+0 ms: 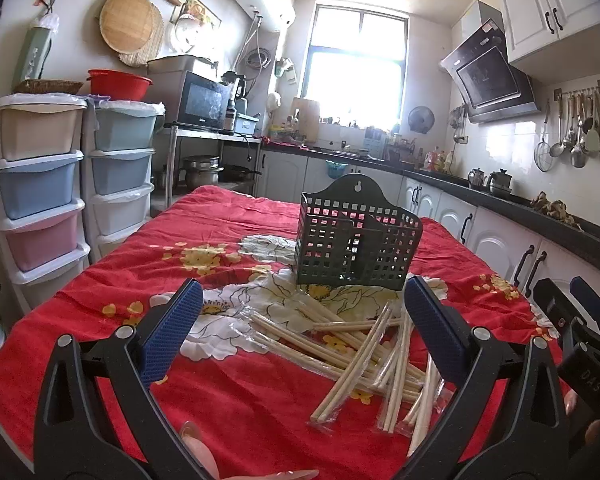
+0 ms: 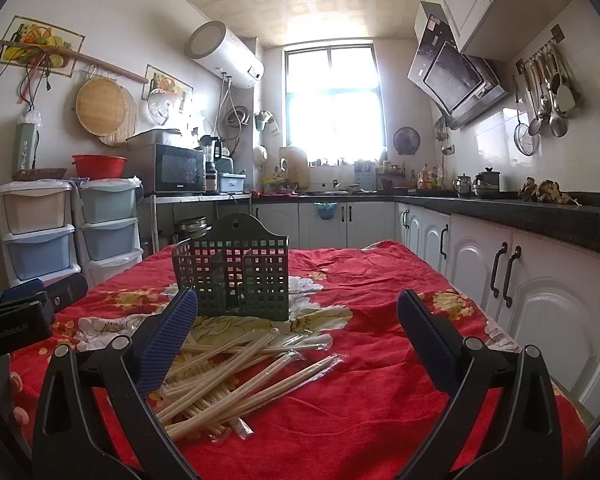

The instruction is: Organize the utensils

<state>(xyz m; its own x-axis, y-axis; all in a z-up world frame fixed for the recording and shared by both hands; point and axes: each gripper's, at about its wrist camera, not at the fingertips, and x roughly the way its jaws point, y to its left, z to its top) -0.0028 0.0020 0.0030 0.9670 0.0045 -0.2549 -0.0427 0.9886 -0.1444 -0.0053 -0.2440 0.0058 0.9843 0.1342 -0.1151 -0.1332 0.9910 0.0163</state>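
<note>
A loose pile of wooden chopsticks in clear plastic wrappers (image 1: 364, 356) (image 2: 236, 372) lies on the red flowered cloth. Just behind the pile stands a dark green perforated utensil holder (image 1: 358, 242) (image 2: 236, 274), upright and with nothing showing above its rim. My left gripper (image 1: 302, 312) is open, its blue pads wide apart, with the pile lying toward its right finger. My right gripper (image 2: 298, 320) is open too; the pile lies near its left finger. Nothing is held. The right gripper's body (image 1: 580, 332) shows at the left wrist view's right edge, and the left gripper's body (image 2: 24, 312) at the right wrist view's left edge.
The table with the red cloth (image 1: 228, 400) (image 2: 380, 360) fills the foreground. Plastic drawer towers (image 1: 40, 184) (image 2: 40, 232) stand to the left. White cabinets under a dark counter (image 1: 512, 240) (image 2: 540, 288) run along the right. A microwave (image 1: 198, 100) sits behind.
</note>
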